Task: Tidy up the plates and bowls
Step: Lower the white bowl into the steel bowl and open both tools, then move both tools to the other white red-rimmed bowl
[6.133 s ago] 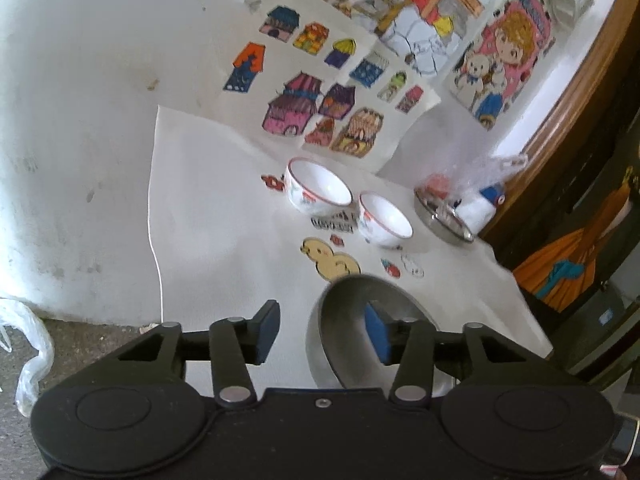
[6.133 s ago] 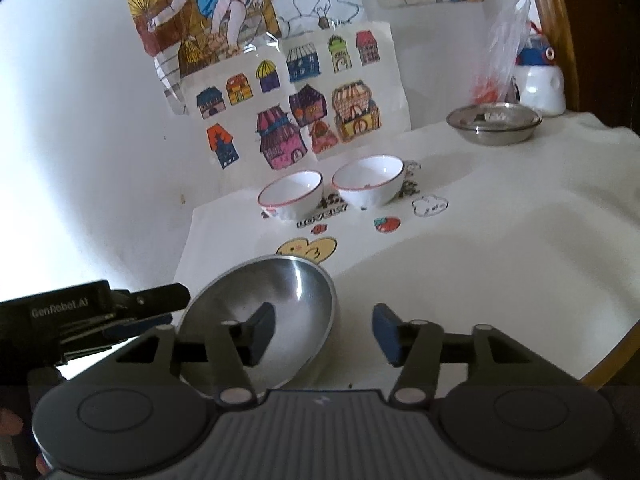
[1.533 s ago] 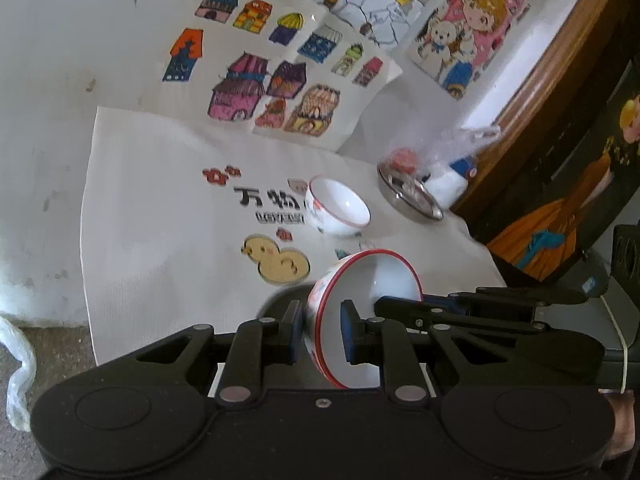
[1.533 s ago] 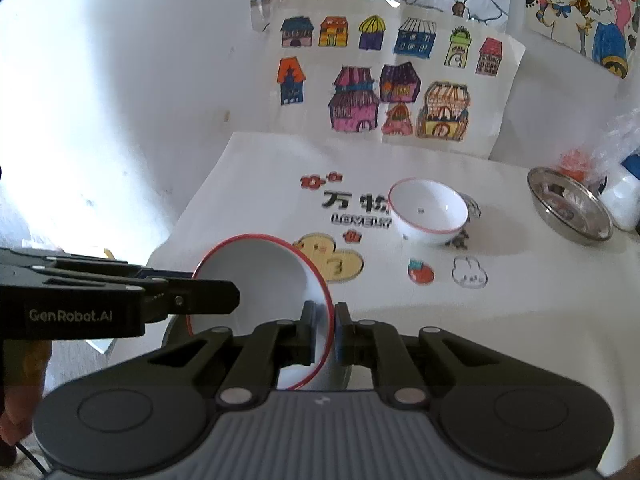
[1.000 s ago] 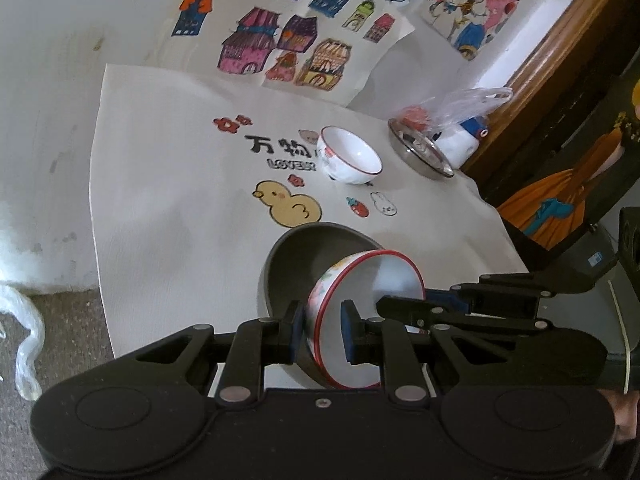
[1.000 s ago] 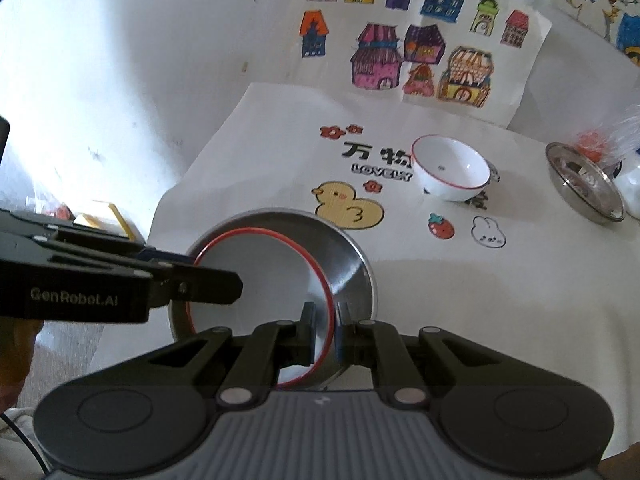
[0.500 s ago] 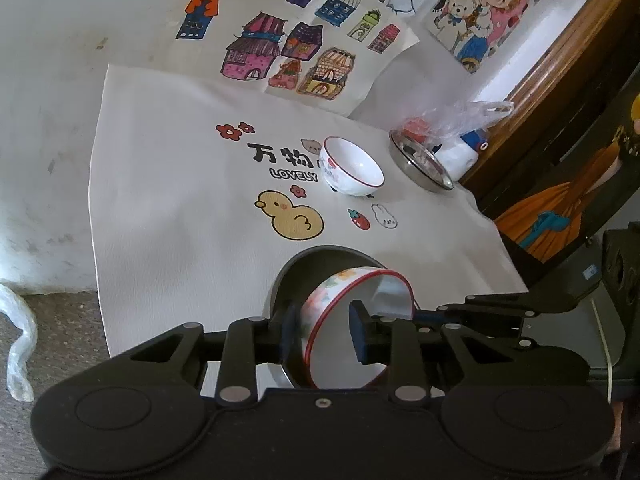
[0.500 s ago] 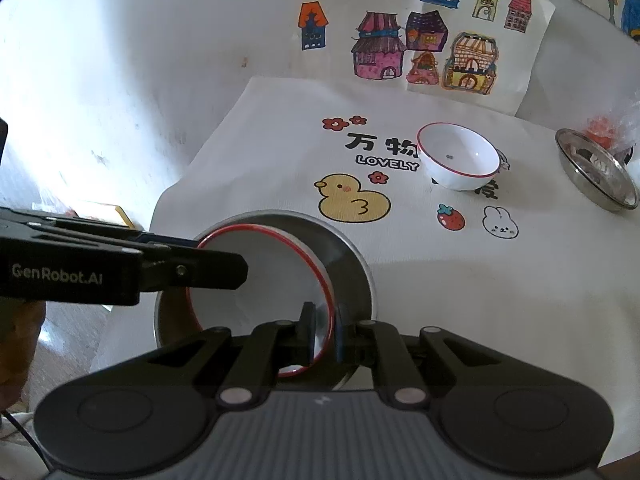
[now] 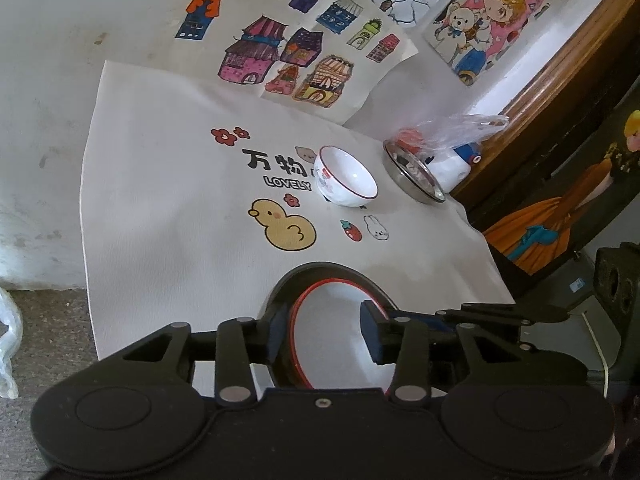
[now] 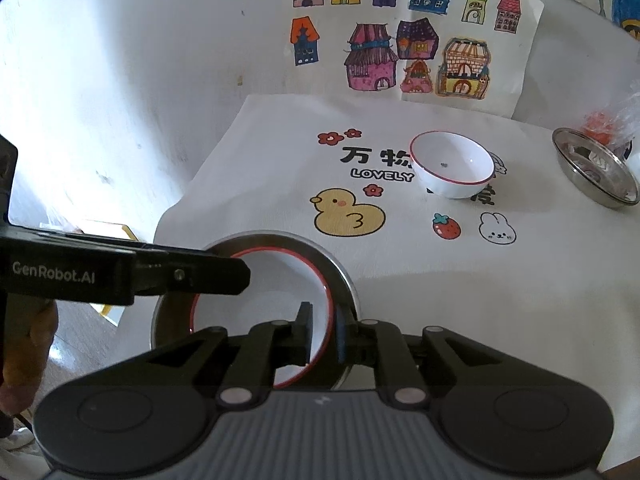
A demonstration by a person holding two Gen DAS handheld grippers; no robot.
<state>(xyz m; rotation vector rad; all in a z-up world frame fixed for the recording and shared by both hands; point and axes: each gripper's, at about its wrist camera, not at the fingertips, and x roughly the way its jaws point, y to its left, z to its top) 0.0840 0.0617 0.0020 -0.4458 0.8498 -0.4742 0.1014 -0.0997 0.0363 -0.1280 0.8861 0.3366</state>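
A white bowl with a red rim (image 9: 340, 344) (image 10: 260, 300) sits upright inside a larger steel bowl (image 9: 304, 270) (image 10: 342, 270) at the near edge of the printed cloth. My left gripper (image 9: 323, 334) is open, with one pad outside the bowl's rim and the other inside it. My right gripper (image 10: 323, 332) is shut on the near rim of the same bowl. The left gripper's finger (image 10: 236, 276) reaches over the bowl from the left in the right wrist view. A second white red-rimmed bowl (image 9: 348, 180) (image 10: 452, 164) stands further back on the cloth.
A small steel dish (image 9: 412, 178) (image 10: 596, 176) lies at the far right beside a plastic bag (image 9: 452, 132) and a white bottle. The printed cloth (image 9: 160, 200) ends at the left over the floor. Coloured drawings (image 10: 416, 60) hang on the wall behind.
The red-rimmed bowl, held tilted by both grippers, came down and now rests level in the steel bowl. The left gripper has opened off its rim. The right gripper still holds it.
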